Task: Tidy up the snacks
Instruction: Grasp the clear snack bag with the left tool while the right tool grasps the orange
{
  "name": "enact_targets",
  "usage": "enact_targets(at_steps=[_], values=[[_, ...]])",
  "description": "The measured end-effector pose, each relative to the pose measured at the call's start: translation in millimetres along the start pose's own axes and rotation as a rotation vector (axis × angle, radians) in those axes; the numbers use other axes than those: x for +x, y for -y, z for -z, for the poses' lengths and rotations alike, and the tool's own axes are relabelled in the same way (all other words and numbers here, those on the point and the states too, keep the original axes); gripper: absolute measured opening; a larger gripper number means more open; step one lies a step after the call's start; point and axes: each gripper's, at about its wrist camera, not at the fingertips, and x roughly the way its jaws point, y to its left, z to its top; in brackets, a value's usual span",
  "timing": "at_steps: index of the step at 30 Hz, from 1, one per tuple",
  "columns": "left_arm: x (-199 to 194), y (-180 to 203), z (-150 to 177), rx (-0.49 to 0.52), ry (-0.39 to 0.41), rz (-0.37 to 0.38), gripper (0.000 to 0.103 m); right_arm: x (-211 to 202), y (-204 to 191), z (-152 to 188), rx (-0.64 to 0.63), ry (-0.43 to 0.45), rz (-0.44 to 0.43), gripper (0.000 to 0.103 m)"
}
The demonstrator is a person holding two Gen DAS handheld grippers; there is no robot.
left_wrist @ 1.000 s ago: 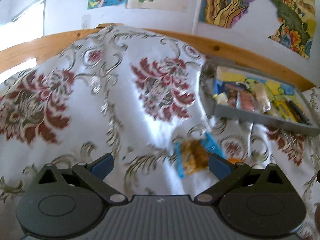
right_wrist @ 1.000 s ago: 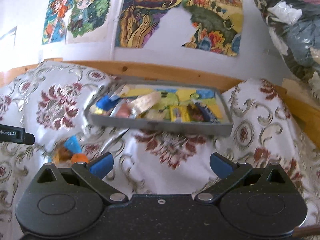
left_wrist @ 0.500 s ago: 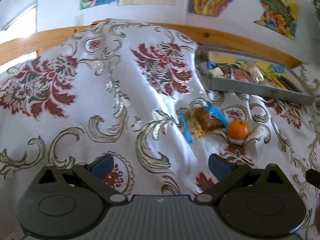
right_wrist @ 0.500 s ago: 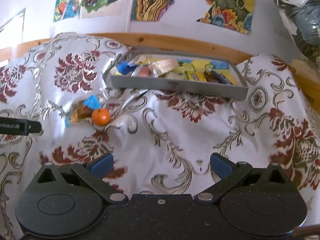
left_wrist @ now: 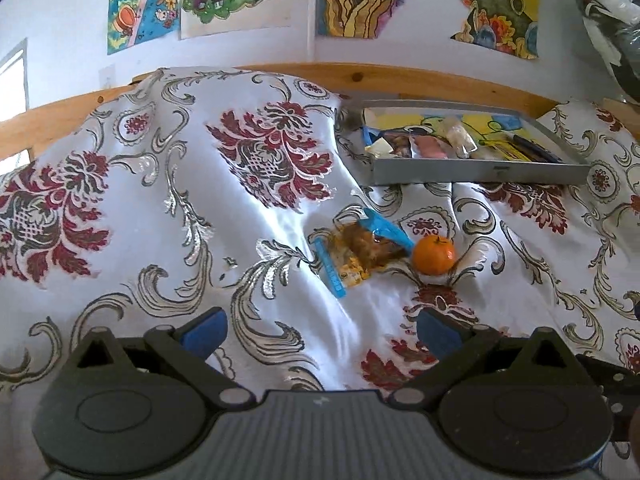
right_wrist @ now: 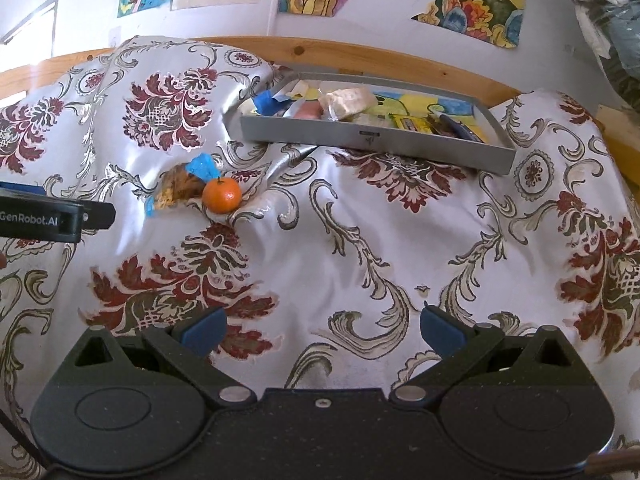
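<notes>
Both grippers have pulled back from the cloth: the left gripper (left_wrist: 320,330) and right gripper (right_wrist: 322,330) sit spread and empty. The orange (left_wrist: 434,255) and snack packet (left_wrist: 362,250) (touching, centre frame) still lie outside the grey tray (right_wrist: 376,138), so they remain to be collected.

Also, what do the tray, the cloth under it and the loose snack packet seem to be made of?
Tray: likely matte grey plastic or painted metal; flat, even walls. Cloth: shiny satin-like woven fabric; creases catch highlights. Snack packet: clear crinkly plastic film with blue ends; contents show through.
</notes>
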Motion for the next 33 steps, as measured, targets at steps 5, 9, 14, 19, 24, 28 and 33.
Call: enact_targets(at_steps=[5,9,14,19,24,28,33], values=[[8,-2,2,-0.009,-0.015,0.012,0.103,6,0,-2,-0.005,0.000,-0.005,0.102],[15,-3,0,0.006,-0.020,0.018,0.103,14,0,-6,-0.006,0.007,-0.012,0.102],[27,-5,-9,0.078,-0.037,0.054,0.103,26,-1,-15,-0.033,0.041,-0.035,0.102],[44,-5,-24,0.193,-0.027,0.105,0.103,37,-4,-27,-0.119,0.091,-0.067,0.102],[64,2,-42,0.370,-0.019,0.189,0.103,49,-9,-47,-0.201,0.151,-0.142,0.102],[79,7,-51,0.506,-0.003,0.232,0.103,60,-16,-62,-0.303,0.182,-0.192,0.102],[97,13,-55,0.657,-0.028,0.277,0.103,77,-28,-70,-0.425,0.175,-0.225,0.096]])
